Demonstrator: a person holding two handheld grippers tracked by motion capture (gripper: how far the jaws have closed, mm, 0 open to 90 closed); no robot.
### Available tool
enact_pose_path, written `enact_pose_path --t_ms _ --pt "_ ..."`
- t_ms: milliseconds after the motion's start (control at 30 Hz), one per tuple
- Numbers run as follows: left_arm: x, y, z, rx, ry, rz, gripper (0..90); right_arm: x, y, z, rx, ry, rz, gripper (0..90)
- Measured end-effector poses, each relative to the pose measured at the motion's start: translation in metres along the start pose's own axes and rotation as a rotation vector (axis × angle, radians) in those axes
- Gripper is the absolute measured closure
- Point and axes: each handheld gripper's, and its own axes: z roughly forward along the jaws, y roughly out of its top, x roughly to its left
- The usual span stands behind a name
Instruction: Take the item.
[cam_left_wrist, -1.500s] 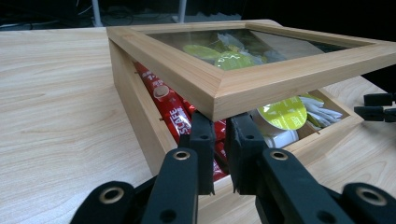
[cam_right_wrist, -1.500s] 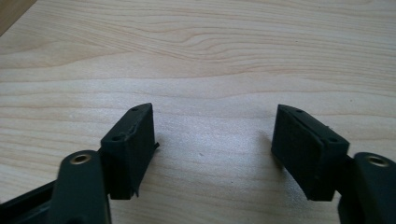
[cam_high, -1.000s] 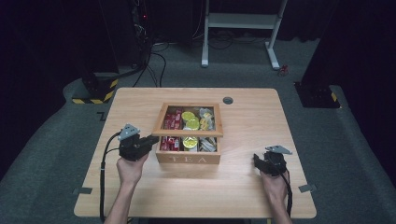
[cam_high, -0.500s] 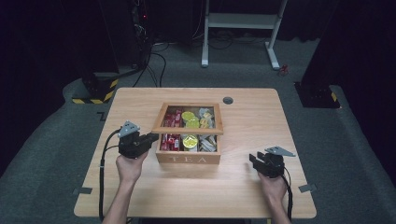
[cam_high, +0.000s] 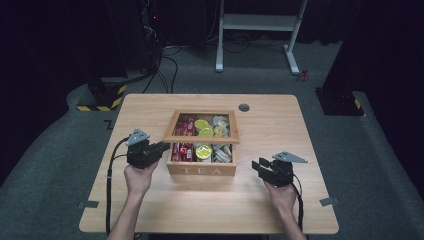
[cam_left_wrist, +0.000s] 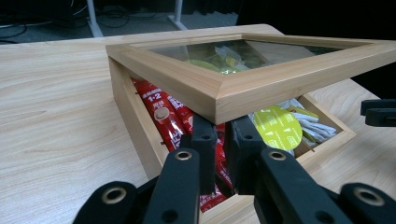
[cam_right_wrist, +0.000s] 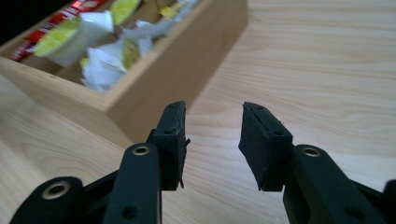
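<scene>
Now one left gripper (cam_left_wrist: 219, 140) clamps the one glass-paned wooden lid (cam_left_wrist: 261, 79) of the single wooden tea box (cam_high: 202, 170); the right gripper (cam_right_wrist: 212, 140), jaws just closing, holds nothing.

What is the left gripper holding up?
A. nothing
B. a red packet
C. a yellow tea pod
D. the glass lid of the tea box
D: the left gripper pinches the wooden frame of the glass lid, which is tilted up above the tea box.

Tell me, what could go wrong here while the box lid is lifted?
The left gripper props the glass lid up by one corner only, so it may slip off and drop shut. The right gripper, its fingers just closing on nothing, sits beside the tea box and could bump it.
</scene>
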Motion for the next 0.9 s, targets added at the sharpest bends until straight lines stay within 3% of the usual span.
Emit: enact_pose_path --t_ms 233,900 --pt "0.001 0.005 0.0 -0.004 0.0 0.009 82.5 0.021 0.014 0.007 -0.022 0.067 -0.034 63.3" --pt "0.002 0.018 -0.001 -0.005 0.003 0.023 82.5 0.056 0.036 0.031 -0.022 0.145 -0.101 64.0"
